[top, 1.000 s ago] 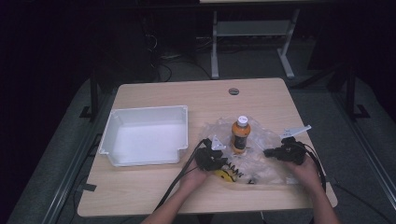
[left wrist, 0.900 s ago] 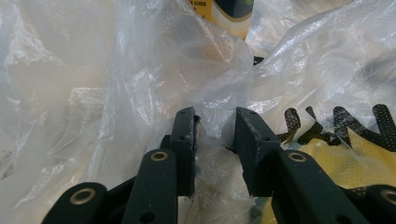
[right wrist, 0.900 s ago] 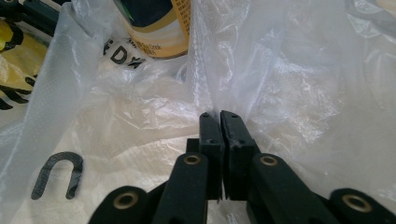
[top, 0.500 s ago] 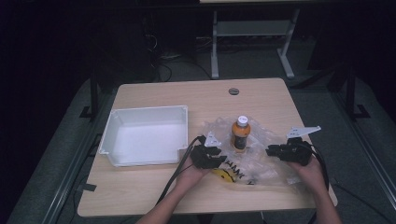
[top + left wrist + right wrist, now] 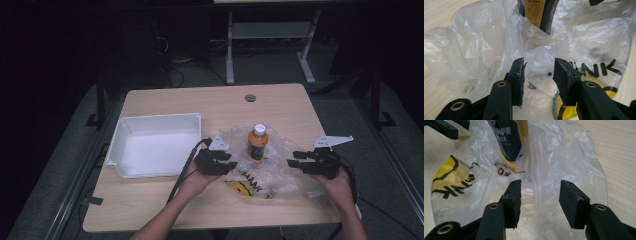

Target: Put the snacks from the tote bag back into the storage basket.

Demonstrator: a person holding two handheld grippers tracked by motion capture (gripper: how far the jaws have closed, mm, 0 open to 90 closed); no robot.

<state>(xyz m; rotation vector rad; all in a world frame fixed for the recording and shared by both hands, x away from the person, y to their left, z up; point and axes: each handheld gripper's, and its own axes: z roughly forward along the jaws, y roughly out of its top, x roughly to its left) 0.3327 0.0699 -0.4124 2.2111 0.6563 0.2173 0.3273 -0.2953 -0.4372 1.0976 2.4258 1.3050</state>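
Left gripper (image 5: 537, 72): you hold it just left of the bottle; jaws part-open and just been opening. Bag film bulges into the gap and brushes the left pad, no pinch. Released.
Right gripper (image 5: 540, 195): you hold it right of the bottle, near the bag's right edge; jaws part-open, just been opening. Film lies below and behind the gap, pads clear of it. Released.
Bottle (image 5: 257, 144): upright, white cap, orange body, dark label. It stands on the bag, between your two grippers.
Plastic bag (image 5: 272, 172): clear, crumpled, spread flat around the bottle's base, reaching toward you from it.
Bag print (image 5: 602, 70): black block letters, "NK" readable in the left gripper view, "ANK" beside a yellow patch in the high view. Full word cannot be told.
Bottle label (image 5: 510, 137): dark panel with small pale characters, too small to read.
White bin (image 5: 155, 145): left of the bottle, beyond your left gripper.
Table (image 5: 215, 102): light wood, under the bottle and bag.
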